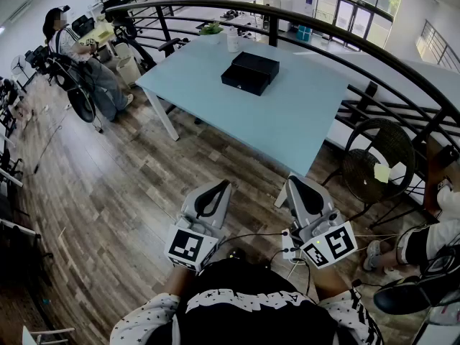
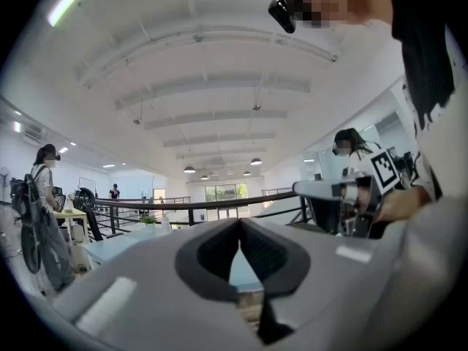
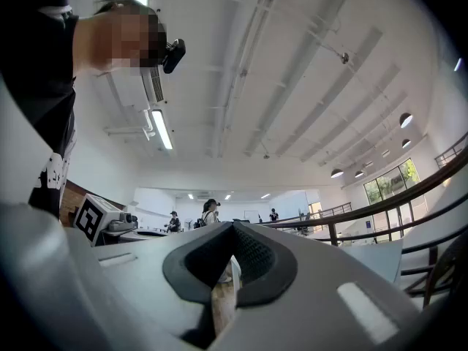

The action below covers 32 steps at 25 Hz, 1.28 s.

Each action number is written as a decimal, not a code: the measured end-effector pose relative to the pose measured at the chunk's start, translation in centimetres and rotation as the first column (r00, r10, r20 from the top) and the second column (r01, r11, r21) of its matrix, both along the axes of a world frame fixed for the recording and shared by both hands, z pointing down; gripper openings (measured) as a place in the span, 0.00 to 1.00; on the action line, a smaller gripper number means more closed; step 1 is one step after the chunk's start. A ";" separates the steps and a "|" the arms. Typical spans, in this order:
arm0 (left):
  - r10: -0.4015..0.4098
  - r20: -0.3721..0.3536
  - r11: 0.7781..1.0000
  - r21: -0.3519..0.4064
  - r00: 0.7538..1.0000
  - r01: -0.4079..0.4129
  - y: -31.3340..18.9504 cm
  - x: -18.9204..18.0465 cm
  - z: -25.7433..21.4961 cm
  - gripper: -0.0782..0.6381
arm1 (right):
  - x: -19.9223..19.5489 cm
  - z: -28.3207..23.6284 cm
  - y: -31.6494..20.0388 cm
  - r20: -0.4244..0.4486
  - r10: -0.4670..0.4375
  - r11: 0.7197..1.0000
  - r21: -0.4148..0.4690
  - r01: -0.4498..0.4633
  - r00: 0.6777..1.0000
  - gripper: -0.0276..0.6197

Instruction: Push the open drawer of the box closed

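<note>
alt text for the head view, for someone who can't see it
A person holds the grey left gripper and right gripper near the chest, both shut and empty, well short of a pale blue table on a wooden floor. A flat black box sits on the table, a curved black railing beyond it.

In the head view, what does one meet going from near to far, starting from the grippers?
left gripper and right gripper side by side → light blue table → black box → potted plant
</note>
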<state>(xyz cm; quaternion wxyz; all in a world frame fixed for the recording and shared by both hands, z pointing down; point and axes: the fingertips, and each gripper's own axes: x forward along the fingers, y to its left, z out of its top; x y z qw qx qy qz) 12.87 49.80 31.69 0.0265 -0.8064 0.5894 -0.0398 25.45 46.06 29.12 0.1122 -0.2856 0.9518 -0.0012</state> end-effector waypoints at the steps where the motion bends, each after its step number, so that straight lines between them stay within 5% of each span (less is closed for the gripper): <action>1: 0.001 0.006 1.000 0.003 1.000 -0.001 -0.1 0.2 0.0 0.11 | 0.3 0.0 0.0 0.001 0.002 1.000 0.000 -0.002 1.000 0.05; 19: -0.038 0.077 0.999 -0.005 0.996 0.038 0.8 4.1 0.8 0.11 | 7.0 1.0 -1.1 0.040 0.031 0.999 -0.032 -0.030 0.999 0.05; 32: -0.068 0.071 0.998 -0.001 0.995 0.068 -1.8 3.7 1.5 0.11 | 6.9 1.7 -3.6 0.048 0.016 0.999 -0.037 -0.014 0.999 0.05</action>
